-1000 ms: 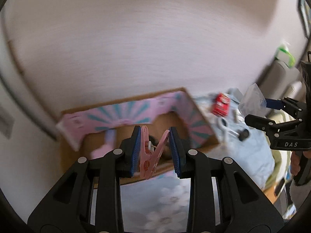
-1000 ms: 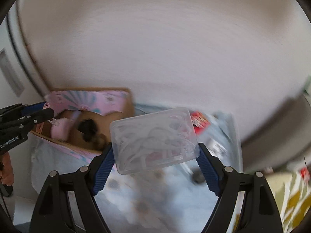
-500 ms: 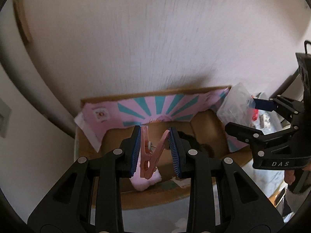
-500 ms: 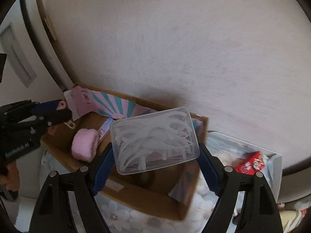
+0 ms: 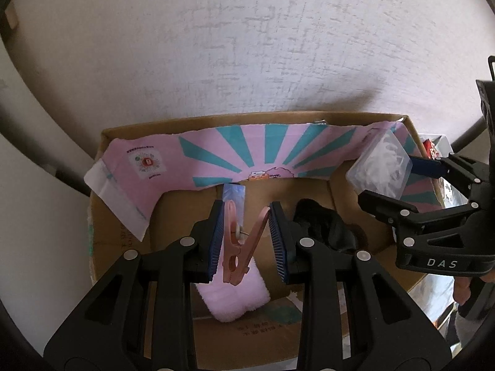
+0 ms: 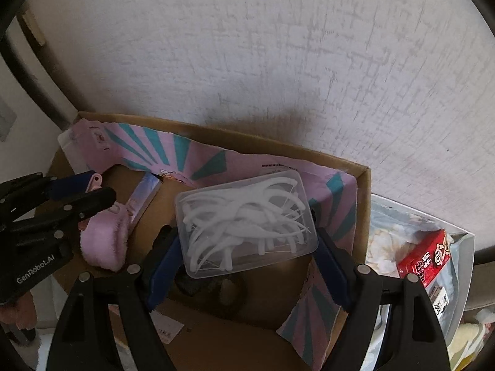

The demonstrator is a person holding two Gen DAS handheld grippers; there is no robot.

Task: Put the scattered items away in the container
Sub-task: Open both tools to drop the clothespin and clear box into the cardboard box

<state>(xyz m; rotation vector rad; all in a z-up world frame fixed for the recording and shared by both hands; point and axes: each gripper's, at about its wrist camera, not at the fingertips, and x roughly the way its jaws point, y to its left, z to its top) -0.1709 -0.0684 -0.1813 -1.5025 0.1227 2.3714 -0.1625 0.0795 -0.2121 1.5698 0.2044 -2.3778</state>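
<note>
An open cardboard box (image 5: 253, 117) with a pink and teal liner stands against the wall; it also shows in the right wrist view (image 6: 362, 179). My left gripper (image 5: 246, 232) is shut on a pink clothespin (image 5: 239, 241) and holds it above the box's inside. My right gripper (image 6: 247, 247) is shut on a clear plastic case of white floss picks (image 6: 247, 222), also above the box; the case shows in the left wrist view (image 5: 382, 167). In the box lie a pink fluffy item (image 5: 235, 296) and a black item (image 5: 324, 228).
A red snack box (image 6: 423, 256) lies on a floral cloth to the right of the cardboard box. A white textured wall (image 5: 247, 46) rises right behind the box. A dark pipe (image 6: 40, 61) runs along the left.
Both grippers have moved left and forward from over the cloth to over the box, each keeping its item. The box now fills the lower view.
</note>
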